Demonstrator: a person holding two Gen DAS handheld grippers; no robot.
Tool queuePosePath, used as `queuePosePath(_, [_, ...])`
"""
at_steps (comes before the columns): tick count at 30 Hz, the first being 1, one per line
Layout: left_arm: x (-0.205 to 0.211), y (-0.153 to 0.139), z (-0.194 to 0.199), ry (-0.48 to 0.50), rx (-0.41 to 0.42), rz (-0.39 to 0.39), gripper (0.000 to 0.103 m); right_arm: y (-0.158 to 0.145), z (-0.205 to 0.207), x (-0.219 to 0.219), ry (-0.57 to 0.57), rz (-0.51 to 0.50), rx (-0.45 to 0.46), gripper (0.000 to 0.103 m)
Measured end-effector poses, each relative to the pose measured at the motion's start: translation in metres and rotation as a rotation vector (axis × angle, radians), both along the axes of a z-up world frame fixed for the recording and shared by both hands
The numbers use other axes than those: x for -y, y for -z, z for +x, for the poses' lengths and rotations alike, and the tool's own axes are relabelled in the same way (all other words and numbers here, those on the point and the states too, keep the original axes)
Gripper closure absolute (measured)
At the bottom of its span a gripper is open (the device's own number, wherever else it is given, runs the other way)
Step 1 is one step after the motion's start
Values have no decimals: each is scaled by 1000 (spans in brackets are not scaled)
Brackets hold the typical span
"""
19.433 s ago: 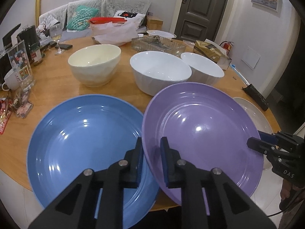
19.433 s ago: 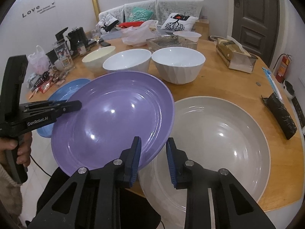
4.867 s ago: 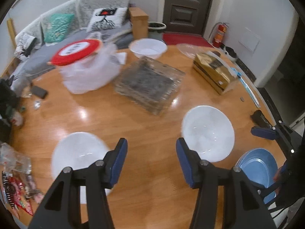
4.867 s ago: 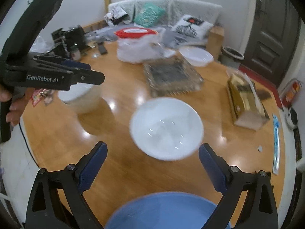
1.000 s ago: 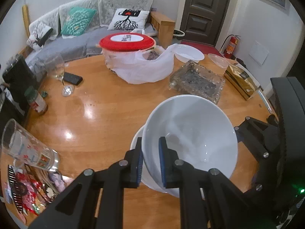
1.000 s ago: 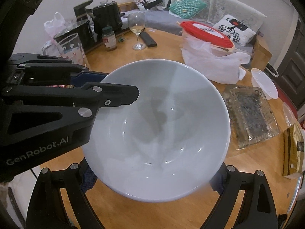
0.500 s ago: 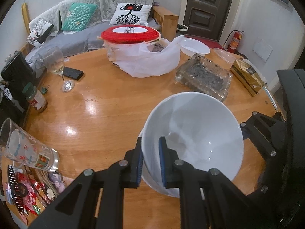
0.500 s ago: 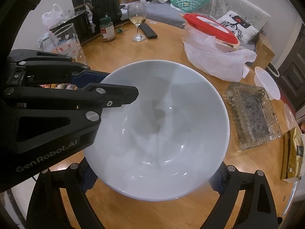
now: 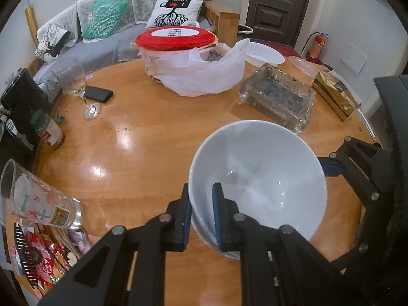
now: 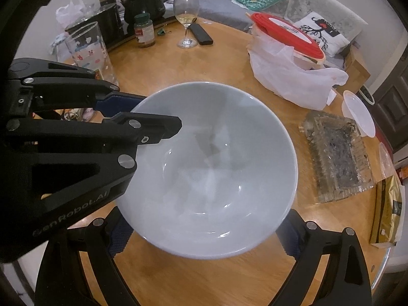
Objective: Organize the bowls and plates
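My left gripper (image 9: 201, 216) is shut on the near rim of a white bowl (image 9: 265, 178), which sits nested in a second white bowl (image 9: 216, 247) whose rim shows just beneath it. In the right wrist view the same top bowl (image 10: 211, 168) fills the middle, with the left gripper (image 10: 142, 112) clamped on its left rim. My right gripper (image 10: 201, 232) is wide open, its fingers (image 10: 117, 237) on either side of the bowl's near half, under the rim. Whether they touch the bowl is hidden.
On the round wooden table (image 9: 142, 153) stand a red-lidded container in a white bag (image 9: 188, 61), a clear tray (image 9: 278, 99), a wine glass (image 9: 76, 86), a phone (image 9: 98, 93), a printed tumbler (image 9: 38, 199), a jar (image 9: 48, 130) and a gold box (image 9: 334, 91).
The white bowl in my left gripper has come down into the bowl below it. The right gripper stays open around it.
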State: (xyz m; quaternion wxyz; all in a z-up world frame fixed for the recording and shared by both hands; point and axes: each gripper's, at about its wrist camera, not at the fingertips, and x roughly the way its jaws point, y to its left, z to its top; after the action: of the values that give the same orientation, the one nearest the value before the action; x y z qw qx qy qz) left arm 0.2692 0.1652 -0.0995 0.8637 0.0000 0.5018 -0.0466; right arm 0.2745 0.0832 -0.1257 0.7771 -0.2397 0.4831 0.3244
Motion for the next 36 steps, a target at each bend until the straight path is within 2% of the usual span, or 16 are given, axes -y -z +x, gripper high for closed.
queuePosePath(9, [0,2,1,16,-15,18,91,0,0,3,-9,15,-45,7])
queuePosePath(19, [-1,5,-1,7,-22,29,91,3,-9,4,-23,20,-10,3])
queuePosePath(22, [-1,4,-4,12,-26,22,86,2,-16,12,-11,48,19,5])
queuePosePath(24, [-3,1,-6,8,-11,22,74,0,-23,20,-4,65,56,5])
queuePosePath(25, [-4,-1,-6,5,-2,22,65,0,-30,29,12,83,80,5])
queuePosePath(26, [-4,-3,-6,1,7,18,61,0,-34,35,31,97,90,5])
queuePosePath(29, [-4,-2,-1,7,1,-2,61,7,-48,57,123,170,120,5])
queuePosePath(32, [2,6,5,18,-17,12,60,20,-58,65,151,272,116,2])
queuePosePath(36, [7,19,12,37,-29,-3,60,41,-62,47,164,213,185,2])
